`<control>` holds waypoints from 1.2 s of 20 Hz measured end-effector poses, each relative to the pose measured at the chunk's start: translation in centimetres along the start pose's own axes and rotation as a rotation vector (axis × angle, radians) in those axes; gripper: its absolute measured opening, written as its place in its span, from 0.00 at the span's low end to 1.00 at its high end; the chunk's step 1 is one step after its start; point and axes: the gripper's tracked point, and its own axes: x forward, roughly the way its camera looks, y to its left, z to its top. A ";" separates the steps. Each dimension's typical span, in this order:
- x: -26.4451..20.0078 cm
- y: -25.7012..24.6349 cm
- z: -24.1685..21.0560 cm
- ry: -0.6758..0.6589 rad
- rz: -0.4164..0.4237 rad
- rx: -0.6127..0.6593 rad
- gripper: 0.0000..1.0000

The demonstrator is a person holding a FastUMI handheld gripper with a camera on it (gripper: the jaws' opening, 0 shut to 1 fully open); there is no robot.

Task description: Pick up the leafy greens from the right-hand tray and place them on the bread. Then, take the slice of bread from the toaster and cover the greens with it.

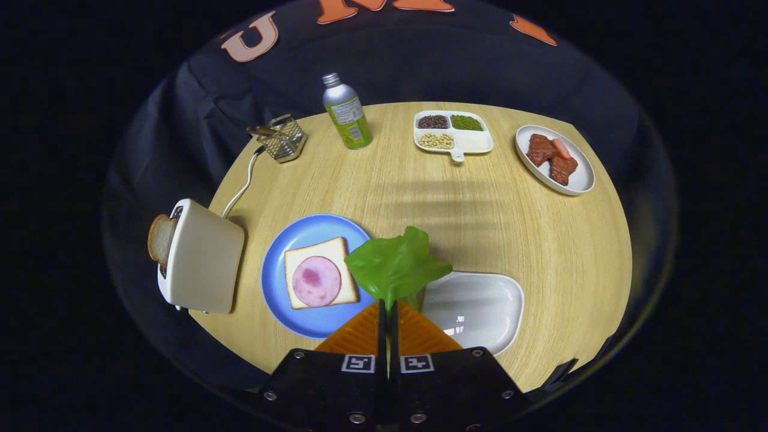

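Gripper [387,312] clamped on the leafy greens [396,264], held up above the table.

The fingers are pressed together on the stem, the leaf fanning just ahead of the tips. Under them to the right lies the white tray [480,309]; just left sits the blue plate [282,288] with the bread [336,255] and a ham slice [316,281]. Further left stands the toaster [204,258], a bread slice [160,239] sticking out. Well beyond: bottle [347,113], wire basket [283,139], divided dish [453,133], meat plate [555,159]. Bare table [540,240] lies between.
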 end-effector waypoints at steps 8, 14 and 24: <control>1.6 7.8 1.1 0.021 0.092 -0.123 0.01; 4.1 11.5 0.9 0.073 0.130 -0.169 0.02; 7.7 9.8 0.5 0.124 0.021 -0.208 0.03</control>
